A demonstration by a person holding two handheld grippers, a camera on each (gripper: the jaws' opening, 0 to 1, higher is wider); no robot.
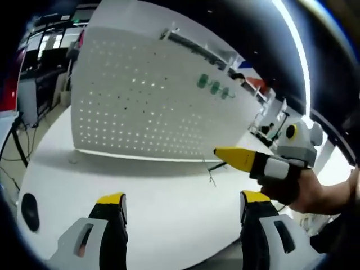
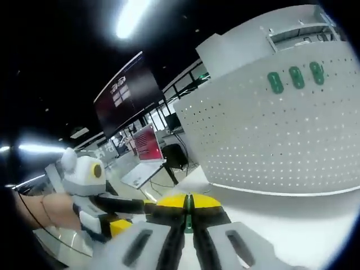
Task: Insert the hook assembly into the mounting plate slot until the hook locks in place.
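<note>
Left gripper point(image 1: 179, 207) hangs released above the near edge of the white table point(image 1: 169, 191), jaws wide apart and empty. The white pegboard point(image 1: 146, 101) stands upright toward the table's far edge, three green hooks point(image 1: 214, 86) near its upper right; right gripper point(image 2: 189, 203) is clenched, a thin dark hook piece point(image 1: 215, 167) at its tip

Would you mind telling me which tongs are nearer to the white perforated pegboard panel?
Right. The right tongs reach close to the white perforated pegboard panel, near its lower edge; the left tongs sit farther back over the white table.
</note>
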